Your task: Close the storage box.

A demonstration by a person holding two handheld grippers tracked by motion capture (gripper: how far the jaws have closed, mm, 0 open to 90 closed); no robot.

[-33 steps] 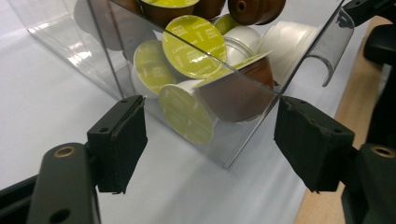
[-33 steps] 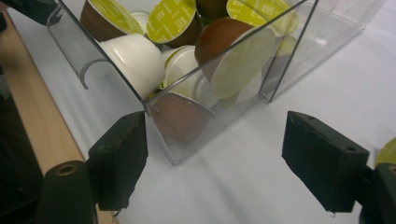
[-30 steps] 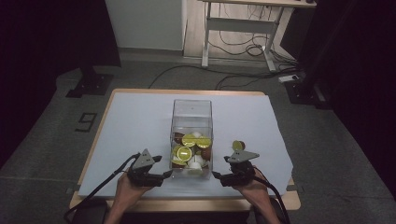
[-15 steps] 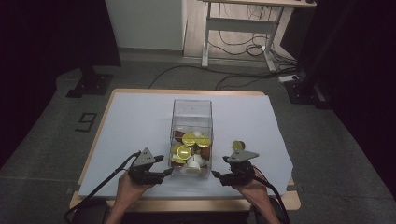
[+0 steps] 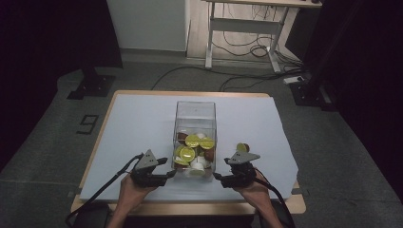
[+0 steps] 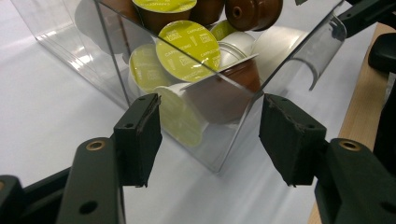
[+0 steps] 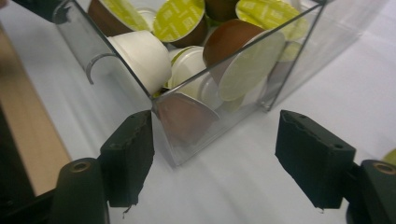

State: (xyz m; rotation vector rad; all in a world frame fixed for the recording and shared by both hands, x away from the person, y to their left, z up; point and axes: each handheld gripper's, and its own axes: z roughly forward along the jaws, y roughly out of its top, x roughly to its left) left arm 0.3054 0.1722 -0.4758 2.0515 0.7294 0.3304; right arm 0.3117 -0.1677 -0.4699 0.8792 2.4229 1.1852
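A clear plastic box point(image 5: 195, 114) stands mid-table, its near half filled with several coffee capsules point(image 5: 192, 140) that have green, brown and white tops. My left gripper point(image 5: 172, 174) sits at the box's near left corner and my right gripper point(image 5: 217, 176) at its near right corner. In the left gripper view the box corner point(image 6: 215, 164) lies between the jaws of the left gripper point(image 6: 212, 135), and the pads point(image 6: 140, 135) stand off the walls. The right gripper point(image 7: 215, 149) straddles the other corner point(image 7: 175, 161) the same way. Both pairs of jaws have just been closing and remain open.
One loose capsule point(image 5: 241, 147) lies on the pale sheet point(image 5: 142, 123) just right of the box, beside the right gripper. The wooden table edge point(image 5: 190, 208) runs close behind both hands. Cables trail from the grippers off the near edge.
The right gripper has edged slightly toward the box's corner. The left hand has kept still. The box and capsules have not moved.
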